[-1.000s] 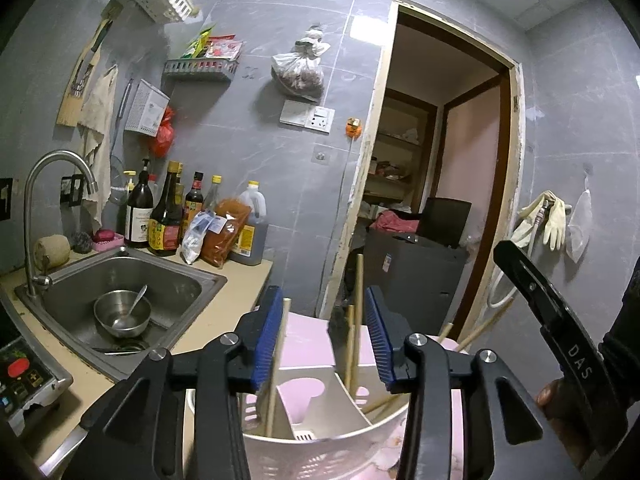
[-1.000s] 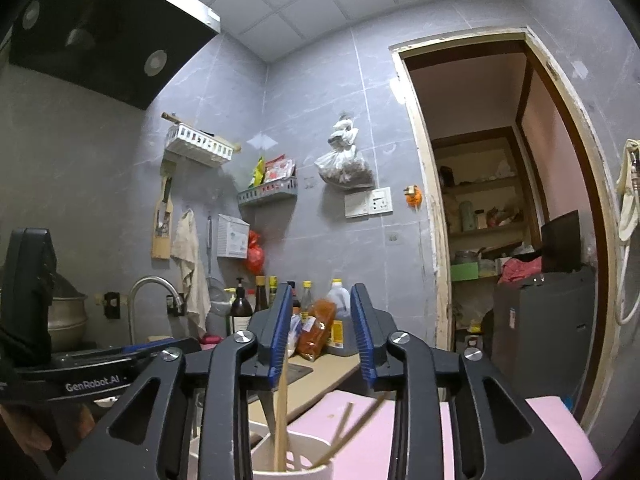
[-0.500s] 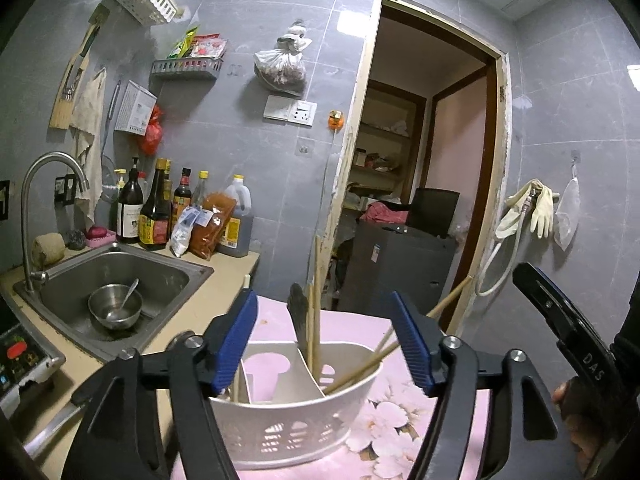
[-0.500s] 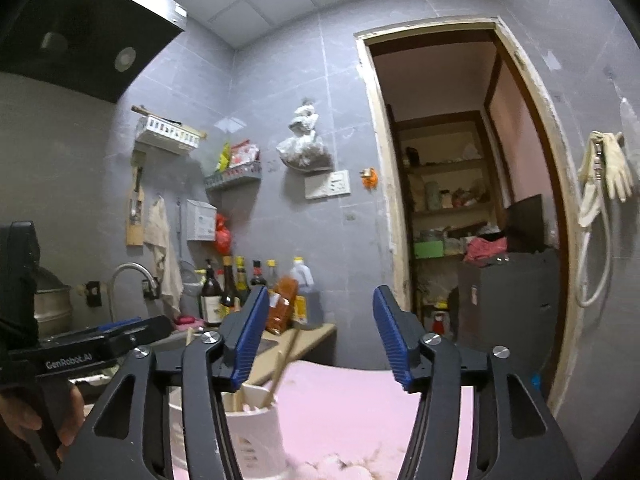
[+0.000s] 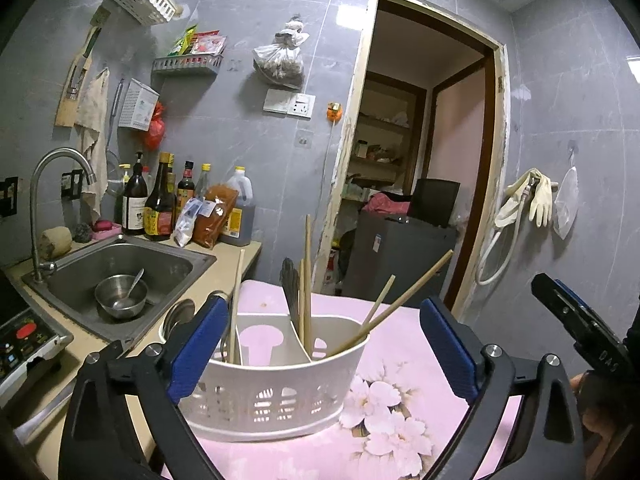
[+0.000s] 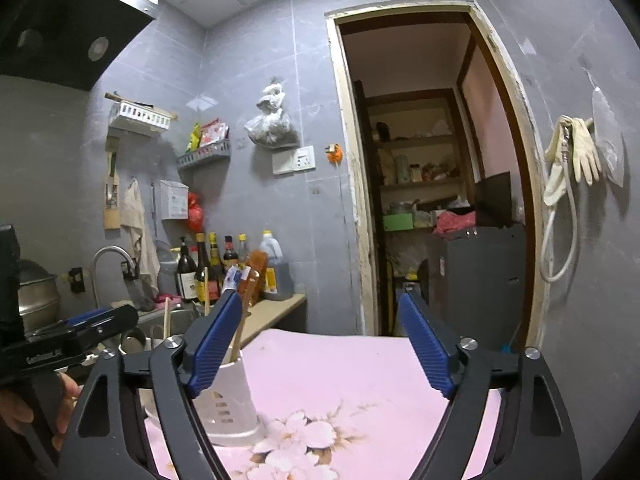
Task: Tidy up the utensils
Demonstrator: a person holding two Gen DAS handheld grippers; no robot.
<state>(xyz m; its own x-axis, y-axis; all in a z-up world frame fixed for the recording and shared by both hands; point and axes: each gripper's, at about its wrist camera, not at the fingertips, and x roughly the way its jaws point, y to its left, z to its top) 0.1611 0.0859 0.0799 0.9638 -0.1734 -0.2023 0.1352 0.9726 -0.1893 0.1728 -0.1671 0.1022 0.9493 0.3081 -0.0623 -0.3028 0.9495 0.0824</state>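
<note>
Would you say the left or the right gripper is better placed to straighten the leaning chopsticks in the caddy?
Probably the left gripper: open and facing the white caddy squarely, leaning chopsticks between its jaws. The right gripper sees the caddy off to its side.

Dim, cool indoor light; tile glare by doorway; fisheye edges dark, bowed.

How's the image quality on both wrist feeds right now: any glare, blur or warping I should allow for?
Left wrist: sharp and evenly lit, with a small glare patch on the wall beside the door frame, which bows from the fisheye; black corners. Right wrist: dimmer, hood nearly black, door frame curved too, caddy still readable.
</note>
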